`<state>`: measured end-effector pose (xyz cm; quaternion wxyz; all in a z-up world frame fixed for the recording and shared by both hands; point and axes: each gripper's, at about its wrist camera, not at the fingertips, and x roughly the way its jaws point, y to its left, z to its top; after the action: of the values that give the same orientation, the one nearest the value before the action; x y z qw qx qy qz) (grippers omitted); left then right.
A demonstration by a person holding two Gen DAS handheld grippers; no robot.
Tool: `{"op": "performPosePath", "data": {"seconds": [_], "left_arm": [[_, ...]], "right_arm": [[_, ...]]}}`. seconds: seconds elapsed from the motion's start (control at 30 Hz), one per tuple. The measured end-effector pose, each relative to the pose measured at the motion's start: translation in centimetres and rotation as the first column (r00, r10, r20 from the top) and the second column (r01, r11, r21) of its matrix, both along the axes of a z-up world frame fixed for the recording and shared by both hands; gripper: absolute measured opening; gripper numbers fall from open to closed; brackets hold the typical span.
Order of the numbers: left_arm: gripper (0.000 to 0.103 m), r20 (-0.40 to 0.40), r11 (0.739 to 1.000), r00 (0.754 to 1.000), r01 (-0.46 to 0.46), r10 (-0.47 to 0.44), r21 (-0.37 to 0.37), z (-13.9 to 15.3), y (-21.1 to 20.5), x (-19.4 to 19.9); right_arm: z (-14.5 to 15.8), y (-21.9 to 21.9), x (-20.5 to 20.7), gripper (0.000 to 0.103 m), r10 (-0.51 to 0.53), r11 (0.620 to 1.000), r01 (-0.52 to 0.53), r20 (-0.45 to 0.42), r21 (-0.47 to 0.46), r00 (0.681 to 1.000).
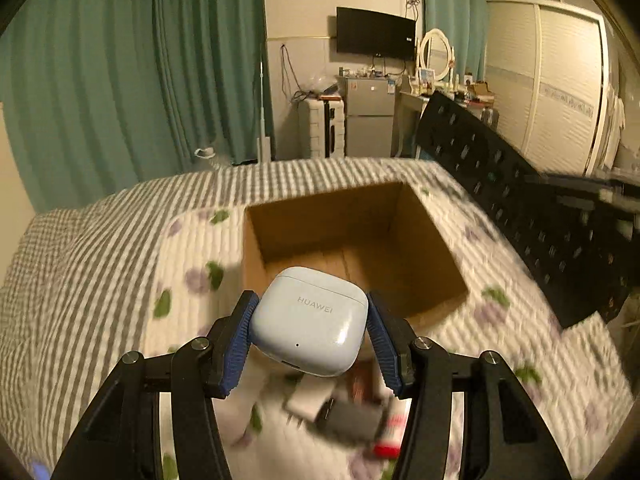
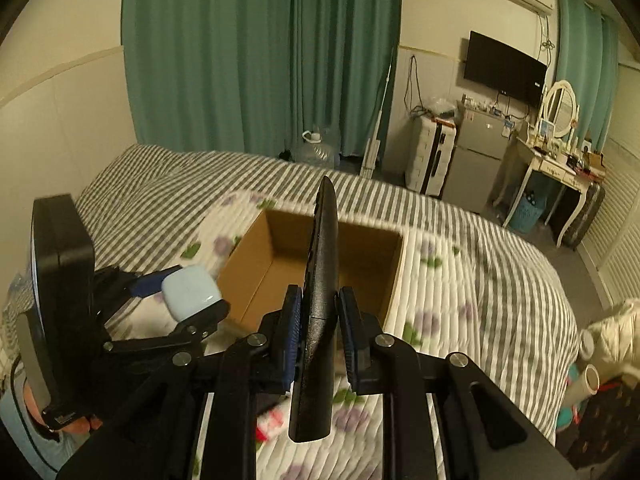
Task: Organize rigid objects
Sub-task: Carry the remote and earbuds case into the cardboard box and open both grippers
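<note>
The bed (image 1: 80,240) holds the open cardboard box (image 1: 352,240). Your right tongs (image 2: 318,320) squeeze a long black remote (image 2: 320,280), standing on edge just before the box. It is stiff and probably light; hold its middle. Your left tongs (image 1: 308,320) pinch the small blue earbud case (image 1: 310,320) near the box's front edge. It looks smooth and slippery; grip its flat sides.

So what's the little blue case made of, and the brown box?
The little blue case looks like smooth, glossy plastic: light glints off its rounded corners. The brown box looks like matte cardboard, plain brown with thin, folded walls.
</note>
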<state>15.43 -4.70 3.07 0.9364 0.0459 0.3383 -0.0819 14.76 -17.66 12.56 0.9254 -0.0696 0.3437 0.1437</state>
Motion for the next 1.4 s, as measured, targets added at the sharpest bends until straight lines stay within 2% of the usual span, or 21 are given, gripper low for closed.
{"op": "performPosePath", "data": {"seconds": [0.1,0.23,0.43,0.57,0.63,0.67,0.7,0.97,1.0,1.03,1.07,1.1,1.23,1.3,1.4], "left_arm": [[0.055,0.007,1.000,1.000,-0.011,0.011,0.025,-0.2,-0.7,3.0],[0.055,-0.013,0.998,0.999,-0.031,0.032,0.055,-2.5,-1.4,6.5],[0.056,-0.074,0.998,0.996,-0.038,0.042,0.050,-6.2,-1.6,9.1],[0.057,-0.095,0.997,0.994,-0.037,0.043,0.063,-7.9,-1.6,9.9],[0.061,-0.093,0.997,0.994,-0.050,0.055,0.053,-7.9,-1.2,10.1],[0.067,-0.088,0.998,0.994,-0.057,0.060,0.039,-7.7,-1.0,10.1],[0.069,-0.081,0.998,0.995,-0.058,0.060,0.024,-7.5,-0.7,10.0],[0.069,-0.028,0.997,0.997,-0.069,0.070,0.024,-4.9,0.5,8.5],[0.069,-0.023,0.997,0.997,-0.070,0.070,0.024,-4.6,0.7,8.0],[0.069,-0.019,0.997,0.997,-0.071,0.071,0.025,-4.4,0.8,7.7],[0.069,-0.015,0.997,0.997,-0.070,0.071,0.028,-4.0,1.0,7.2],[0.069,-0.009,0.997,0.997,-0.070,0.071,0.029,-3.6,1.3,6.5],[0.070,0.006,0.997,0.997,-0.073,0.072,0.020,-2.1,2.2,3.7],[0.078,0.012,0.997,0.997,-0.074,0.074,0.017,-1.6,2.8,1.9],[0.081,0.022,0.997,0.997,-0.074,0.074,0.020,-1.2,3.6,-1.1]], "right_arm": [[-0.5,-0.4,3.0,0.018,-0.007,1.000,0.007,-0.013,0.004,1.000],[-2.9,-0.8,6.7,0.018,-0.020,1.000,0.020,-0.054,-0.006,0.998],[-7.4,-1.7,10.0,0.018,-0.028,0.999,0.032,-0.115,0.029,0.993],[-8.9,-1.8,11.4,0.018,-0.016,0.998,0.023,-0.137,0.051,0.990],[-9.3,-1.6,11.9,0.018,-0.012,0.999,0.019,-0.136,0.051,0.991],[-9.4,-1.7,12.0,0.018,-0.011,0.999,0.018,-0.136,0.051,0.991],[-9.6,-1.7,12.3,0.018,-0.012,0.998,0.020,-0.138,0.053,0.990],[-11.9,-1.2,13.6,0.020,-0.013,0.999,0.020,-0.178,0.039,0.984],[-12.1,-1.1,13.6,0.028,-0.014,0.999,0.020,-0.181,0.035,0.983],[-12.1,-1.1,13.4,0.051,-0.031,0.999,0.035,-0.175,0.021,0.984],[-12.0,-1.1,13.0,0.061,-0.047,0.999,0.050,-0.165,0.010,0.985],[-11.5,-1.2,12.4,0.066,-0.062,0.998,0.064,-0.142,0.007,0.988],[-9.0,-1.4,9.2,0.066,-0.071,0.997,0.072,-0.099,0.011,0.993],[-7.7,-1.6,7.0,0.069,-0.065,0.998,0.067,-0.084,0.022,0.994],[-6.6,-1.7,3.8,0.088,-0.079,0.997,0.079,-0.060,0.010,0.995]]}}
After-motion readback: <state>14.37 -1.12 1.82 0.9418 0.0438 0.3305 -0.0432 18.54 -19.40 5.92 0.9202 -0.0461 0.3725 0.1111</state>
